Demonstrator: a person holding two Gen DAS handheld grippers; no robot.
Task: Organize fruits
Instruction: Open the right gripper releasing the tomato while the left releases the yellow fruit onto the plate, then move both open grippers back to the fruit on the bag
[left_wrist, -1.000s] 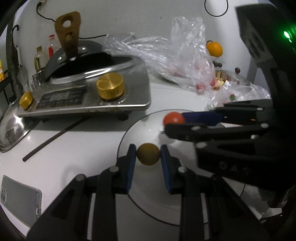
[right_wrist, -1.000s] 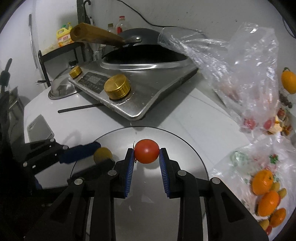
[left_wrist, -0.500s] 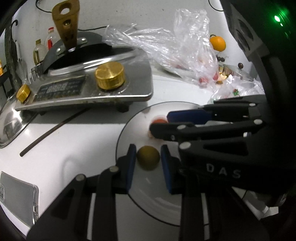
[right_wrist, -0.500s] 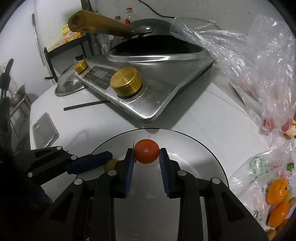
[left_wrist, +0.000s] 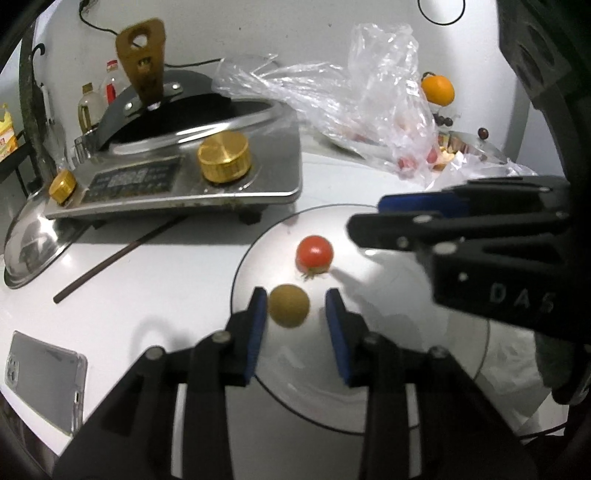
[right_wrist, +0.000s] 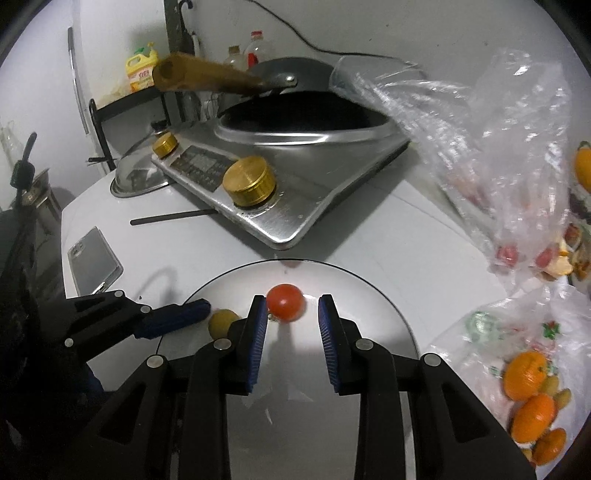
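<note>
Left wrist view: we are holding the left gripper (left_wrist: 294, 302) low over the round grey plate (left_wrist: 388, 402), its jaws spread around the small olive-brown round fruit (left_wrist: 288, 305), which is lying on the plate nearer the left blue pad, with a clear gap to the right one. Just beyond it the small red tomato (left_wrist: 314, 254) is sitting on the plate too, free of any pad. We are seeing the right gripper (left_wrist: 373, 221) coming in from the right, above the plate's far right part.

From the right wrist view, we are keeping the right gripper (right_wrist: 293, 317) spread as well, the red tomato (right_wrist: 285, 307) lying between its blue pads without touching either. The olive-brown fruit (right_wrist: 222, 322) is showing just left of them, beside the tip of the left gripper (right_wrist: 192, 312).

On the white table (right_wrist: 388, 236), the steel cooker with gold knobs (right_wrist: 280, 184) is standing far left, clear plastic bags (right_wrist: 480, 147) far right, and orange tangerines (right_wrist: 528, 391) near right.
</note>
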